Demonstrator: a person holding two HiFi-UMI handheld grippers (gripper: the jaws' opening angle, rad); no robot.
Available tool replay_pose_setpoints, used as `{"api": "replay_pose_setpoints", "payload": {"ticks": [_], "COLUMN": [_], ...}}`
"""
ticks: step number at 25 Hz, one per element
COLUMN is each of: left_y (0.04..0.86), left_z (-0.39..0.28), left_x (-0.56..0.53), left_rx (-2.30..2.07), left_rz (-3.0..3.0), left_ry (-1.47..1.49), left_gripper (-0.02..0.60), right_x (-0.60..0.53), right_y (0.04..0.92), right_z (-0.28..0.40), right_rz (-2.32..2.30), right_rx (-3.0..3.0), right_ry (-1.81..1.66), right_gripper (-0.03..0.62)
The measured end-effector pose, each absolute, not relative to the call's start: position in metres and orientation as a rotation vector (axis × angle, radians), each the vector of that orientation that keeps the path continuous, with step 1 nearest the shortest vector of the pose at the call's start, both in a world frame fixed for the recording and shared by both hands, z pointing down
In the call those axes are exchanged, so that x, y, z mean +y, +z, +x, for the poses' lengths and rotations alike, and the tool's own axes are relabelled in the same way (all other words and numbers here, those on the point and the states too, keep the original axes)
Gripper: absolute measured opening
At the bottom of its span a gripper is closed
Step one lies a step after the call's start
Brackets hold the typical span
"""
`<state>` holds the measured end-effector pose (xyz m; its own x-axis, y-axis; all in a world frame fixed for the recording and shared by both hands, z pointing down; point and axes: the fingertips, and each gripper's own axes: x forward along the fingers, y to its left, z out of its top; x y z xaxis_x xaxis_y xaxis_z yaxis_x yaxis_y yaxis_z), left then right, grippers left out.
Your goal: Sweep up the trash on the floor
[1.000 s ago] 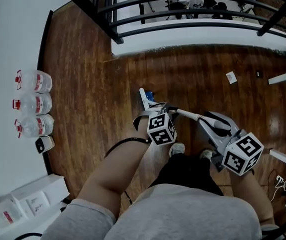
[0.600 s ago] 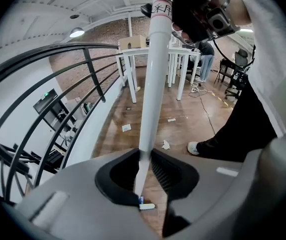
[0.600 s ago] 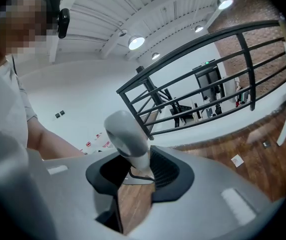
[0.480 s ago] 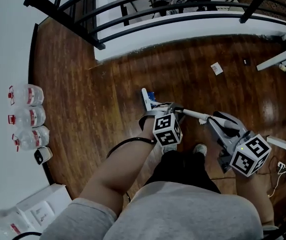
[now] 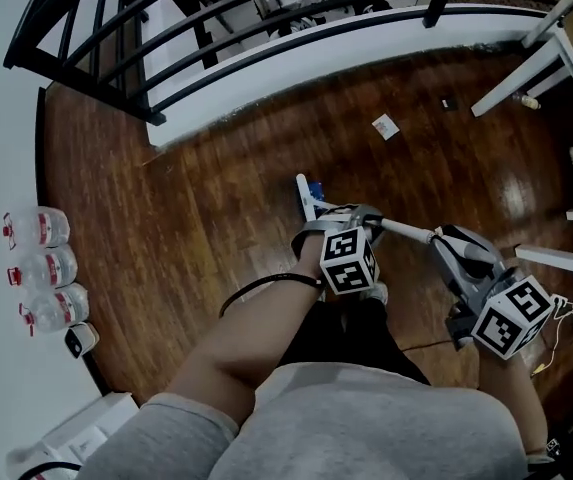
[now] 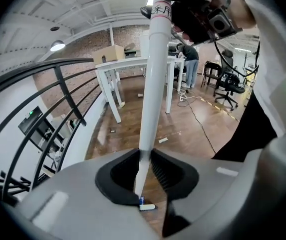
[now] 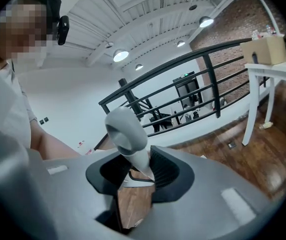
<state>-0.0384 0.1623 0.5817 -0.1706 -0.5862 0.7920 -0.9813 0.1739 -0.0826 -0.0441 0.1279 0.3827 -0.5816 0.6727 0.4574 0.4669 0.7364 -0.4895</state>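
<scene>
A broom with a white pole [image 6: 150, 84] and a grey grip end [image 7: 125, 131] slants over the wooden floor. Its small white head [image 5: 309, 194] rests on the boards ahead of my feet. My left gripper [image 5: 354, 220] [image 6: 143, 171] is shut on the pole low down. Higher up, my right gripper [image 5: 458, 256] [image 7: 138, 171] is shut on the grey grip end. A white paper scrap [image 5: 385, 125] lies on the floor beyond the broom head, and a small dark bit [image 5: 448, 102] lies near the white ledge. More scraps [image 6: 162, 140] show in the left gripper view.
A black railing [image 5: 216, 13] on a white ledge [image 5: 296, 53] bounds the far side. Water bottles [image 5: 41, 268] line the left wall, with white boxes [image 5: 86, 423] below them. White table legs [image 5: 526, 63] stand at the right, and cables [image 5: 566, 313] lie nearby.
The head view has swung, so railing, bottles and paper scrap slid left and up. Both grippers shifted slightly right, still holding the broom; its head stays on the floor.
</scene>
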Motion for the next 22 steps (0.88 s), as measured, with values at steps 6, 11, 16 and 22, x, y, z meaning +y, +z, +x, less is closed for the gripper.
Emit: {"api": "replay_pose_setpoints", "payload": {"ticks": [6, 11, 16, 22], "left_y": [0.576, 0.571, 0.571, 0.563], "left_z": [-0.031, -0.024, -0.019, -0.013], "left_x": [0.080, 0.035, 0.010, 0.019], "left_rx": [-1.817, -1.800, -1.782, -1.806], "left_rz": [1.554, 1.588, 1.582, 1.494], "left_ry": [0.851, 0.863, 0.899, 0.916], "left_gripper": [0.064, 0.064, 0.064, 0.064], "right_x": [0.051, 0.008, -0.019, -0.012], "right_y": [0.375, 0.368, 0.369, 0.362], "right_z": [-0.034, -0.025, -0.018, -0.009], "right_rz": [-0.776, -0.745, -0.761, -0.888], "right_rx": [-2.354, -2.378, -2.381, -2.353], "right_ry": [0.423, 0.411, 0.422, 0.418], "right_gripper": [0.118, 0.118, 0.120, 0.124]}}
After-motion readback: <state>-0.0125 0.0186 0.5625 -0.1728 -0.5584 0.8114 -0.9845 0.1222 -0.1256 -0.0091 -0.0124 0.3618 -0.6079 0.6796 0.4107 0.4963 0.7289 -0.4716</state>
